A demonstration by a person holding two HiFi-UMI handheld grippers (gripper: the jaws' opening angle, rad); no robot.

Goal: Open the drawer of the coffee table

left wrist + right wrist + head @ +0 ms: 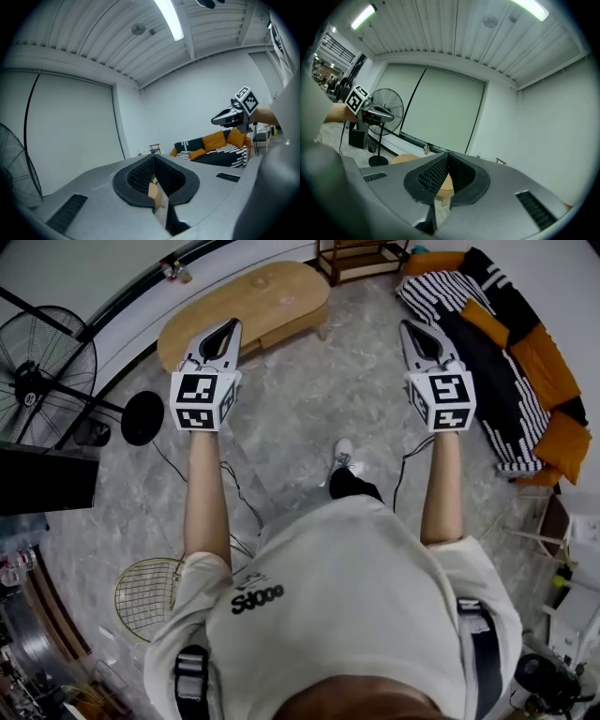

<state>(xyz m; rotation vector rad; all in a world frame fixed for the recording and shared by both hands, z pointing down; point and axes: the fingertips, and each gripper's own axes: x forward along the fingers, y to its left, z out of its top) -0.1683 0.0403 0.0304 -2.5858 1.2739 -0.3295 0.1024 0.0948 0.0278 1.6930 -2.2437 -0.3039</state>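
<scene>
- Where the head view looks down, a grey marbled stone floor (300, 418) fills the middle of the room, with white walls at its far edge.
- The task's thing, a light wooden coffee table with an oval top (248, 301), stands on that floor at 11 o'clock, well apart from both grippers. No view shows its drawer clearly.
- A sofa with a black-and-white striped cover and orange cushions (511, 367) runs along the 2 o'clock side.
- A black pedestal fan with a round wire cage (42, 371) stands at 9 o'clock, its round black base (142, 418) on the floor beside it.
- The left gripper (232, 324) is held forward at 11 o'clock and the right gripper (409, 326) at 1 o'clock, both over bare floor.
- Only the gripper views show the white slatted ceiling and its long strip light (171, 18).
- In the left gripper view, the black ribbed pads are pressed together with nothing pinched. A sliver of the wooden table shows beyond them, and the other gripper hangs at 2 o'clock above the sofa.
- In the right gripper view, the pads likewise meet on nothing. This view alone shows a large pale blind (440, 108) on the far wall and a small bottle (425, 149) on the ledge below it.
</scene>
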